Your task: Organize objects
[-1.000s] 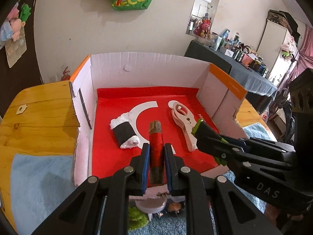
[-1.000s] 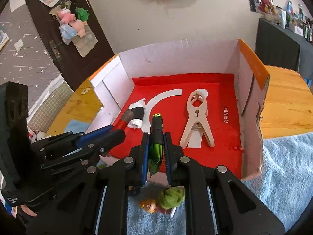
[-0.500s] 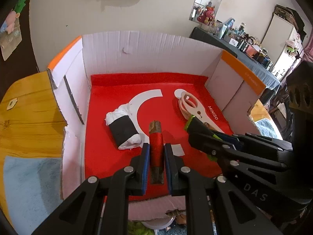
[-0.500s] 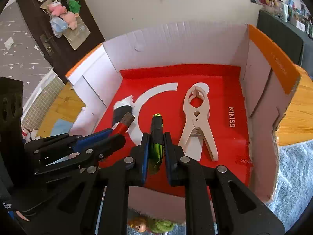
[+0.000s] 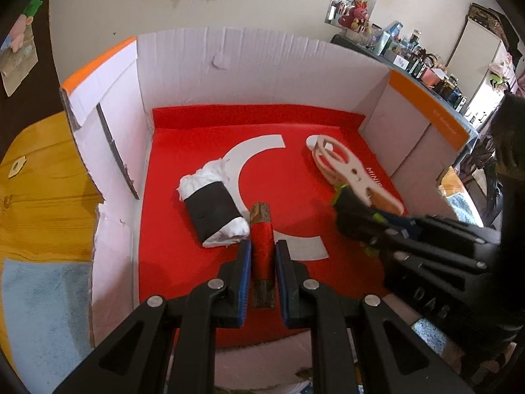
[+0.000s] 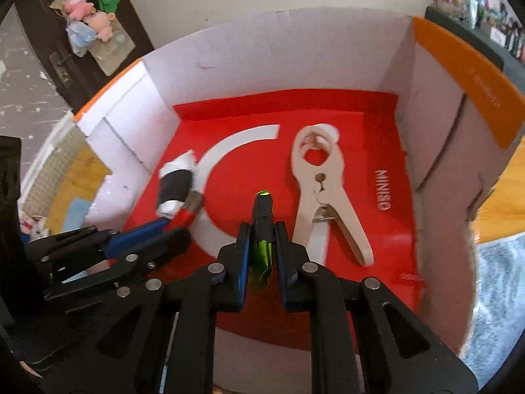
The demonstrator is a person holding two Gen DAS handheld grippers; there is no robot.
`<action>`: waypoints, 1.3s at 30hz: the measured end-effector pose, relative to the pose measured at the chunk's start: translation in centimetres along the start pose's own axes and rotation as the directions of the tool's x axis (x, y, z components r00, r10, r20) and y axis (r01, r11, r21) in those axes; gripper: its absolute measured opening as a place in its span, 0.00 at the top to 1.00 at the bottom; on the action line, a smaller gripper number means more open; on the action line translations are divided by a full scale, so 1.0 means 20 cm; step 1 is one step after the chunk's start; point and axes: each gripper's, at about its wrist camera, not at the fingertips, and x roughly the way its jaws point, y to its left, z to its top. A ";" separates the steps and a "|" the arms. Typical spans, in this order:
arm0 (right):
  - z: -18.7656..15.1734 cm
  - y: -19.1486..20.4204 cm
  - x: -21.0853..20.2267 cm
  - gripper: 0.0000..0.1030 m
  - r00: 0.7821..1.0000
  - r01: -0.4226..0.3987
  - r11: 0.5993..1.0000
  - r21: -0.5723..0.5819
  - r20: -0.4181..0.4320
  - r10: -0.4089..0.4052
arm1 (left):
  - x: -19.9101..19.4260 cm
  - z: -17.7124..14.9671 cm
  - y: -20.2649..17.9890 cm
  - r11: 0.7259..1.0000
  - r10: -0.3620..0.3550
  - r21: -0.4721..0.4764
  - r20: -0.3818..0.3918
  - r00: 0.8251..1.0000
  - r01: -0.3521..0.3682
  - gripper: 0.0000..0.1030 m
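Inside, box (image 5: 229, 75) holds clip (image 5: 347, 170), perhaps cloth roll (image 5: 213, 207).

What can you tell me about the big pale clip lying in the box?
The clip looks like an oversized clothespin of pale, cream-coloured plastic or wood: a rounded head with a large oval hole, a small hole below it, a metal spring at the middle, and two long legs spreading apart. It lies flat on the red floor of the cardboard box, head toward the back wall, beside the white printed lettering. Neither gripper touches it; nothing rests on it.
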 end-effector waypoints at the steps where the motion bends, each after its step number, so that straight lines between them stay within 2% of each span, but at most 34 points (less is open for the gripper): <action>1: 0.00 -0.01 -0.01 0.87 1.000 0.018 1.000 -0.001 0.005 -0.018 | 0.01 0.00 0.00 1.000 0.000 -0.002 -0.003 1.000 0.000 0.85; 3: 0.00 -0.02 -0.02 0.87 0.999 0.051 0.999 0.001 0.014 -0.051 | 0.01 0.00 0.01 1.000 -0.001 -0.002 -0.001 1.000 0.001 0.85; 17: -0.03 -0.04 0.01 0.87 1.000 0.016 1.000 -0.001 -0.009 -0.016 | 0.02 0.01 0.01 1.000 -0.004 -0.005 0.001 1.000 0.004 0.85; 37: -0.04 -0.02 0.00 0.86 1.000 0.018 1.000 -0.010 -0.012 -0.018 | 0.03 0.02 0.00 1.000 -0.002 0.007 0.004 1.000 0.002 0.85; 39: -0.04 -0.02 0.00 0.86 1.000 0.018 1.000 -0.011 -0.011 -0.018 | 0.03 0.02 0.00 1.000 0.000 0.010 0.005 1.000 0.000 0.80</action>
